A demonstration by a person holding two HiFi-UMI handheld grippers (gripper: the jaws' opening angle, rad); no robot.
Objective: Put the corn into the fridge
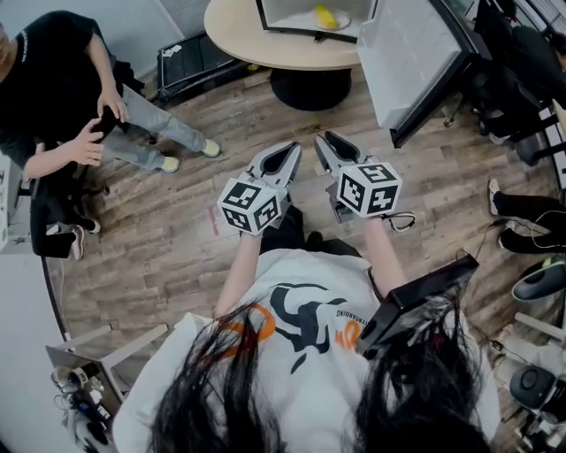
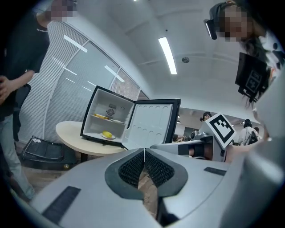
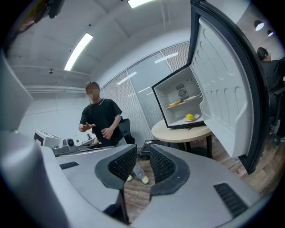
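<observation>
A small fridge (image 1: 305, 26) stands open on a round table (image 1: 256, 49), its door (image 1: 416, 62) swung out to the right. Inside, a yellow corn (image 1: 325, 16) lies on a plate on the lower level; it also shows as the corn (image 2: 107, 134) and the corn (image 3: 190, 117) in the gripper views. Another yellow item (image 3: 177, 103) lies on the upper shelf. My left gripper (image 1: 292, 147) and right gripper (image 1: 322, 139) are side by side at chest height, well short of the table. Each of them, left gripper (image 2: 144, 150) and right gripper (image 3: 143, 149), is shut and holds nothing.
A person in black (image 1: 53, 88) stands at the left over the wooden floor (image 1: 177, 230). A black case (image 1: 190, 57) lies on the floor by the table. Chairs and shoes (image 1: 522, 217) crowd the right side.
</observation>
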